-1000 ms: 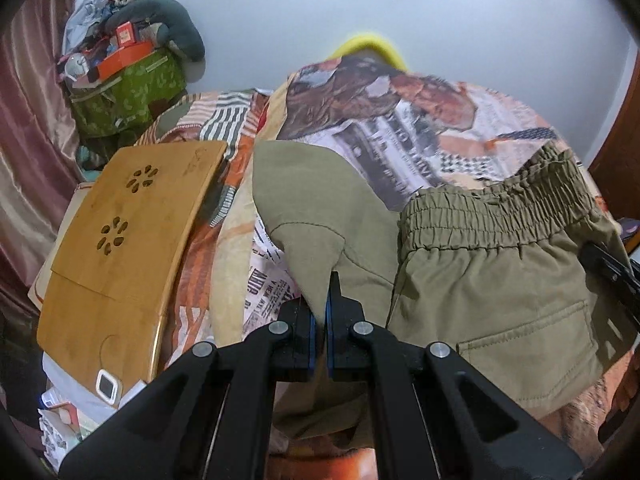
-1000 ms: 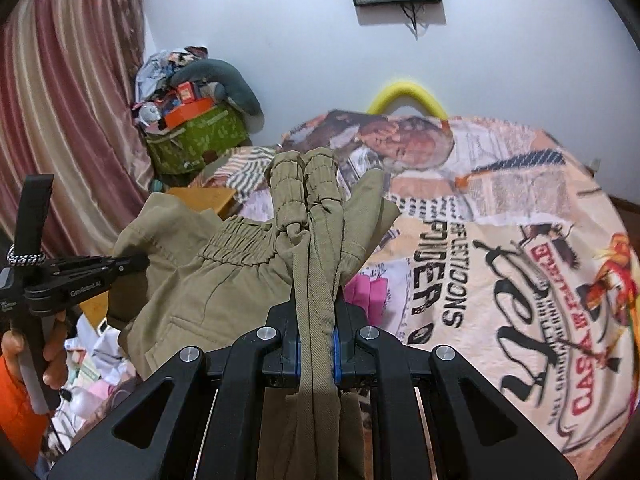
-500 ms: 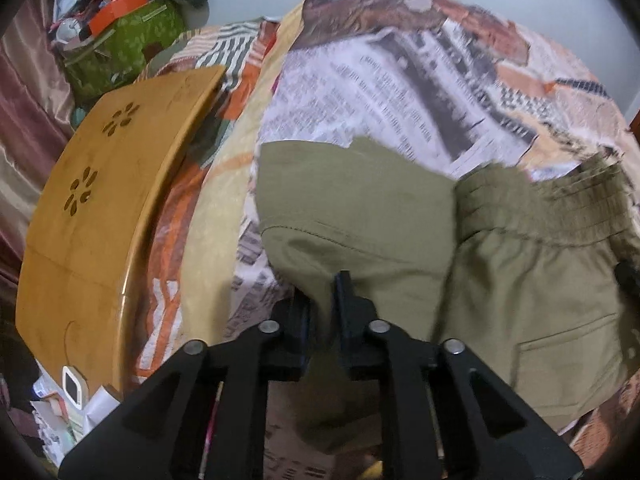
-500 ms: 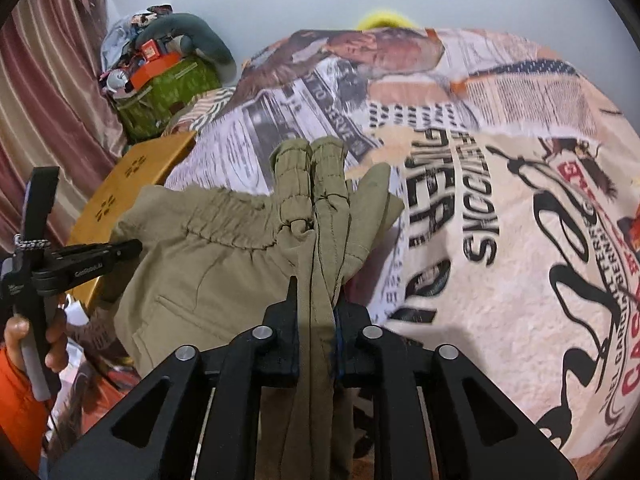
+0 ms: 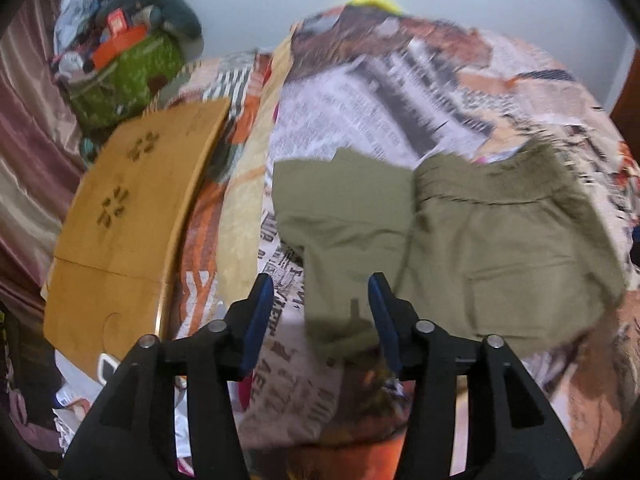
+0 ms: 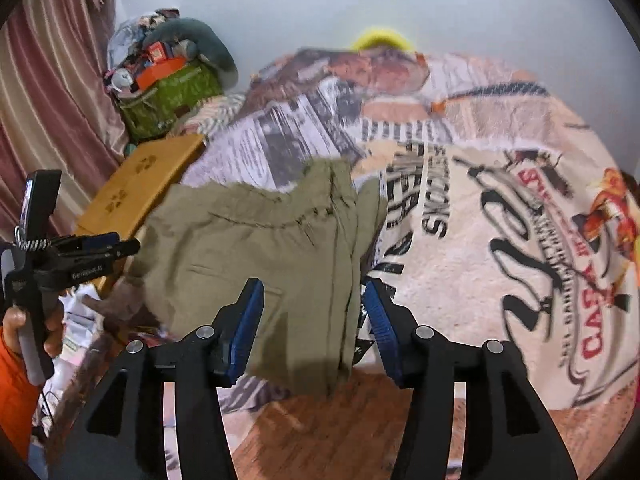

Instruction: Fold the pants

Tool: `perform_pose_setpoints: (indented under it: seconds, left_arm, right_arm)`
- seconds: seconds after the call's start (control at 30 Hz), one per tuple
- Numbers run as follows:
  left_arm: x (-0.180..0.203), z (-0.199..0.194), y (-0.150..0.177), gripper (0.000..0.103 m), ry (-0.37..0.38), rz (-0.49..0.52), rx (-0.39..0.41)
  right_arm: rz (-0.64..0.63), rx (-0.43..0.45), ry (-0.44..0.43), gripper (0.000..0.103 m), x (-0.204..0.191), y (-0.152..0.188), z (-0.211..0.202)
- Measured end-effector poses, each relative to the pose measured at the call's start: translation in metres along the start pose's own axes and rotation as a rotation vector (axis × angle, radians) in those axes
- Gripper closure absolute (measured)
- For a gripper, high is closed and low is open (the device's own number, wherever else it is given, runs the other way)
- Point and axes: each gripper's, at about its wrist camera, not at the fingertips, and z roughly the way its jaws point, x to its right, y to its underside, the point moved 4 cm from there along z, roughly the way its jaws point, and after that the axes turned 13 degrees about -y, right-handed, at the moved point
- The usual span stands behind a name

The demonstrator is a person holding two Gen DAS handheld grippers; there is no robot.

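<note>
Olive-green pants (image 5: 460, 240) lie folded on the printed bedspread, the elastic waistband on the far side and a back pocket facing up. My left gripper (image 5: 320, 288) is above their near left corner, its jaws opening, and the cloth lies beneath the gap without touching the blue pads. In the right wrist view the same pants (image 6: 260, 240) lie flat. My right gripper (image 6: 312, 292) hovers over their near right edge, jaws opening, pads apart from the fabric. The left gripper (image 6: 124, 246) also shows there, held by a hand at the far left.
A wooden lap tray (image 5: 132, 224) lies on the bed's left side, with a green bag (image 5: 128, 72) piled with clutter beyond it. A curtain (image 6: 48, 100) hangs at the left. The bedspread (image 6: 500, 240) stretches out to the right of the pants.
Both grippers were shut on the raised pants a second ago. They lowered the cloth onto the bed and let go, and both pairs of jaws now stand apart.
</note>
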Motion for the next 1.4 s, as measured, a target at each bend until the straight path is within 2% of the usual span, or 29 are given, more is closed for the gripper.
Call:
perform_pose_setpoints:
  seconds: [0.1, 0.3, 0.63, 0.87, 1.0, 1.1, 1.17, 1.2, 1.27, 1.3, 1.33, 1.4]
  left_arm:
    - [-0.002, -0.045, -0.002, 0.051, 0.024, -0.008, 0.069]
    - [-0.014, -0.151, -0.004, 0.045, 0.081, -0.055, 0.259]
    - [-0.034, -0.302, 0.027, 0.045, 0.095, -0.128, 0.52]
    - [-0.05, -0.371, 0.06, 0.045, 0.158, -0.194, 0.623]
    - [-0.054, -0.402, 0.081, 0.044, 0.152, -0.211, 0.689]
    - [-0.053, -0.418, 0.096, 0.039, 0.134, -0.209, 0.726]
    - [-0.053, -0.426, 0.103, 0.03, 0.115, -0.212, 0.746]
    - [-0.054, -0.428, 0.106, 0.027, 0.11, -0.215, 0.751]
    - [-0.054, -0.432, 0.112, 0.018, 0.107, -0.221, 0.758]
    - [-0.054, -0.433, 0.114, 0.016, 0.103, -0.221, 0.756]
    - [-0.054, -0.434, 0.116, 0.011, 0.104, -0.222, 0.753]
    - [-0.055, -0.434, 0.119, 0.004, 0.108, -0.229, 0.751]
  right_arm:
    - [-0.032, 0.066, -0.002, 0.052, -0.016, -0.009, -0.031]
    - [-0.111, 0.204, -0.026, 0.052, -0.06, -0.025, -0.098]
    - [-0.244, 0.433, -0.095, 0.052, -0.135, -0.012, -0.204]
    - [-0.282, 0.531, -0.159, 0.052, -0.166, 0.015, -0.253]
    - [-0.302, 0.57, -0.152, 0.052, -0.178, 0.03, -0.271]
    - [-0.334, 0.587, -0.124, 0.052, -0.186, 0.039, -0.278]
    - [-0.339, 0.59, -0.114, 0.052, -0.189, 0.041, -0.281]
    - [-0.338, 0.592, -0.108, 0.05, -0.189, 0.042, -0.281]
    - [-0.334, 0.597, -0.096, 0.035, -0.189, 0.043, -0.283]
    - [-0.332, 0.608, -0.084, 0.022, -0.189, 0.043, -0.285]
    - [-0.333, 0.619, -0.079, 0.018, -0.19, 0.044, -0.287]
    - [-0.339, 0.636, -0.073, 0.015, -0.191, 0.045, -0.291]
